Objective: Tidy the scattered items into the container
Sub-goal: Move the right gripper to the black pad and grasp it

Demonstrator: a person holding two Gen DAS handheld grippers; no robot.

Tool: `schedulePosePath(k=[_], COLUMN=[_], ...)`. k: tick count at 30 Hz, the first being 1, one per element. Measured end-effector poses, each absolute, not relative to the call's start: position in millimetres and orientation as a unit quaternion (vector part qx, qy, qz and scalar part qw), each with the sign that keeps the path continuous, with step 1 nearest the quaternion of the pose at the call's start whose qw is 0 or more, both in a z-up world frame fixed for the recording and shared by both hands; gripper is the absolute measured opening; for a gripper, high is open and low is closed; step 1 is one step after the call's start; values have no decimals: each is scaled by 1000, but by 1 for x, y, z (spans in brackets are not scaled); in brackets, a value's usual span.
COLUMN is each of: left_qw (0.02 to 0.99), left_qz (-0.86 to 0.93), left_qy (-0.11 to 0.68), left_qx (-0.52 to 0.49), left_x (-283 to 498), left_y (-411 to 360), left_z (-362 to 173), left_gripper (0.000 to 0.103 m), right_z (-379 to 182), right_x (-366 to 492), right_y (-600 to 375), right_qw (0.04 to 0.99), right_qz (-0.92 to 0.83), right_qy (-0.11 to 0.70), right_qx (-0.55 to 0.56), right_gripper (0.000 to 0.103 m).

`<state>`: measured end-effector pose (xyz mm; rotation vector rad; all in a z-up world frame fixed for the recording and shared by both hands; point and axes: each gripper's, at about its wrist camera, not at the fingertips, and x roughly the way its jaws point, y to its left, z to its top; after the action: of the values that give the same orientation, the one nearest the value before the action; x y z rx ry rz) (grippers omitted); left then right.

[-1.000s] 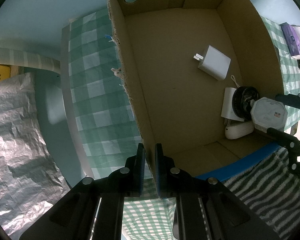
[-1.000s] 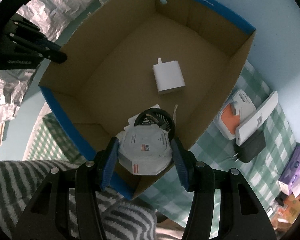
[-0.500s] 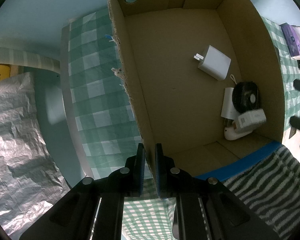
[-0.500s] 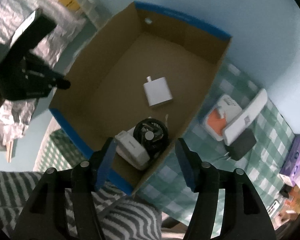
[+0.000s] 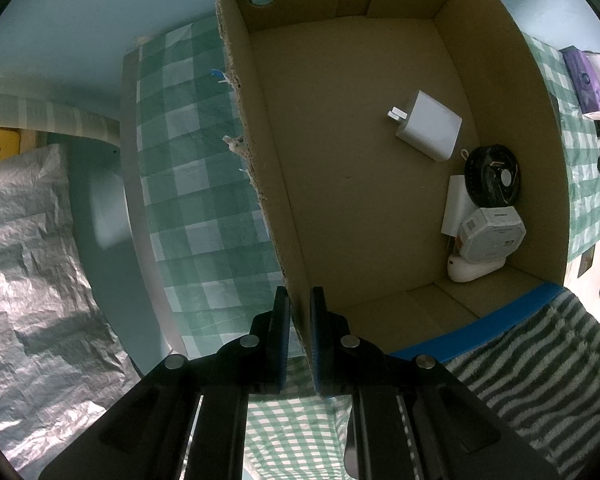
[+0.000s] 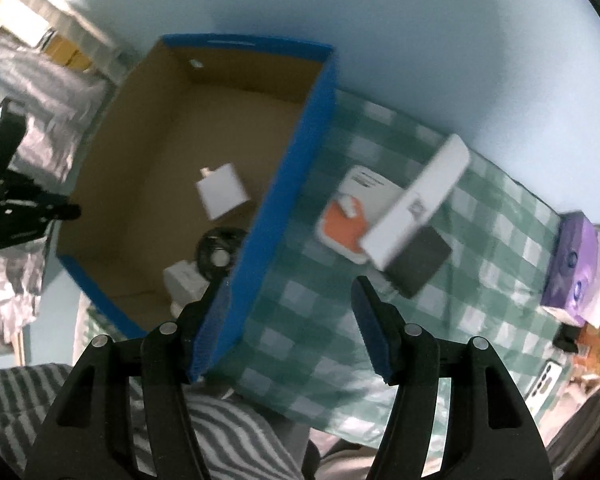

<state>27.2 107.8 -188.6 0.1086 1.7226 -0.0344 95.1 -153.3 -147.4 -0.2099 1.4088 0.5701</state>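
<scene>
My left claw [image 5: 299, 320] is clamped on the box [image 5: 364, 184] wall, steadying it. My right claw [image 6: 290, 312] is part-open and empty over the worktop [image 6: 308, 304]. The white bar [image 6: 418, 200], long axis running 1 to 7 o'clock, lies at 1 o'clock from it; right hand nearer.

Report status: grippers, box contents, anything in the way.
Left hand-held gripper shut on cardboard box wall. Right hand-held gripper open, empty. Charger, fan, mask boxed. Nothing in the way.
</scene>
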Motion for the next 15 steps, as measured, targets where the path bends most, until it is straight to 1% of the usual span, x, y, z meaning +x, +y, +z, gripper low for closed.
schedulePosePath(k=[15], left_qw=[648], left_qz=[-12], left_qy=[760], left_qx=[48], left_x=[27], left_y=[108], left_z=[-187], left_gripper=[8], right_z=[-199], right_x=[127], right_y=[-214], right_qw=[713], right_qz=[174], right_qy=[676], right_qx=[-65], right_gripper=[63])
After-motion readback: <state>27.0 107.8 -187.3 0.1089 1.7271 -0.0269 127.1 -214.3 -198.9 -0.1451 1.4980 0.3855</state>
